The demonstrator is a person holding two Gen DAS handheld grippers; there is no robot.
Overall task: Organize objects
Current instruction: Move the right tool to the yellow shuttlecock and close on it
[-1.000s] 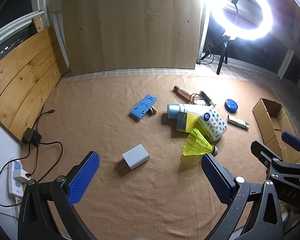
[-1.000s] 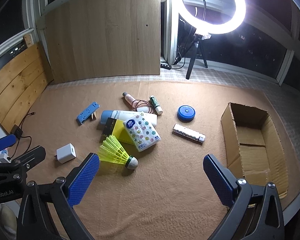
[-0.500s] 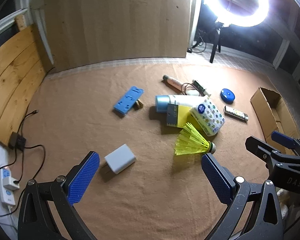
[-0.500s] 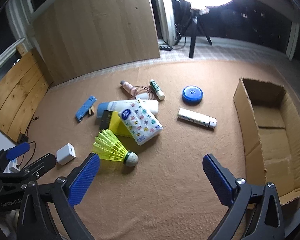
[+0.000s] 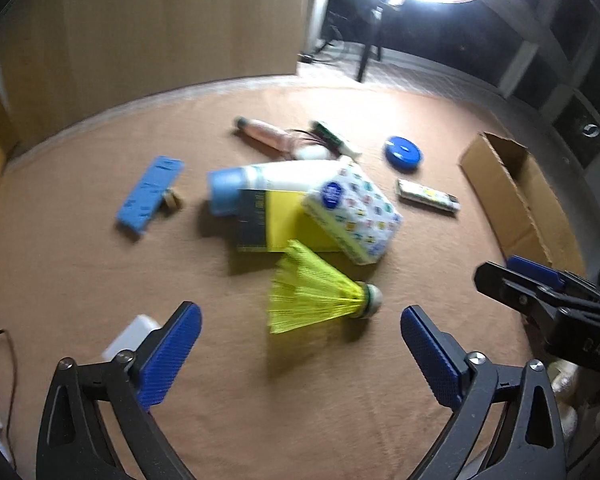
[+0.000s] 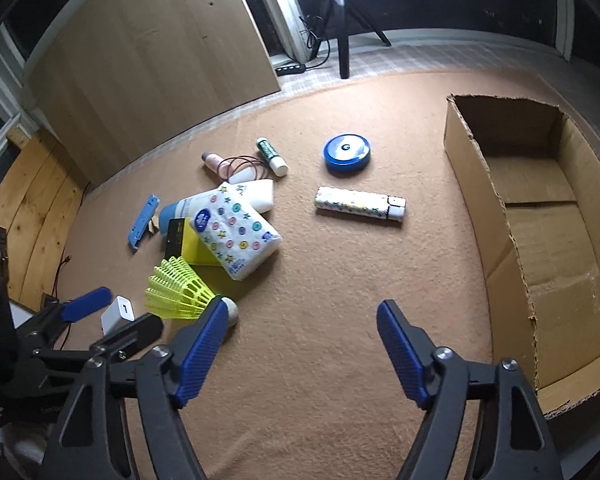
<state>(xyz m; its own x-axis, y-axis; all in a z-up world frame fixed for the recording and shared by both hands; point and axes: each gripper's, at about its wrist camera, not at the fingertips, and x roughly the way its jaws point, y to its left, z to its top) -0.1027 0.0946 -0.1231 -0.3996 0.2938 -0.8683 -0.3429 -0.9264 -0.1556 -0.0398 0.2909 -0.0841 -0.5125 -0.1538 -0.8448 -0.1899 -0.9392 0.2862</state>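
On the brown carpet, the left gripper (image 5: 300,344), jaws apart and empty, should straddle the shuttlecock (image 5: 320,300) at twelve o'clock, while the right gripper's (image 6: 300,352) empty jaws have just been narrowing.

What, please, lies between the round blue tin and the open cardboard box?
Nothing: in the right wrist view only bare tan carpet stretches from the round blue tin to the open cardboard box.
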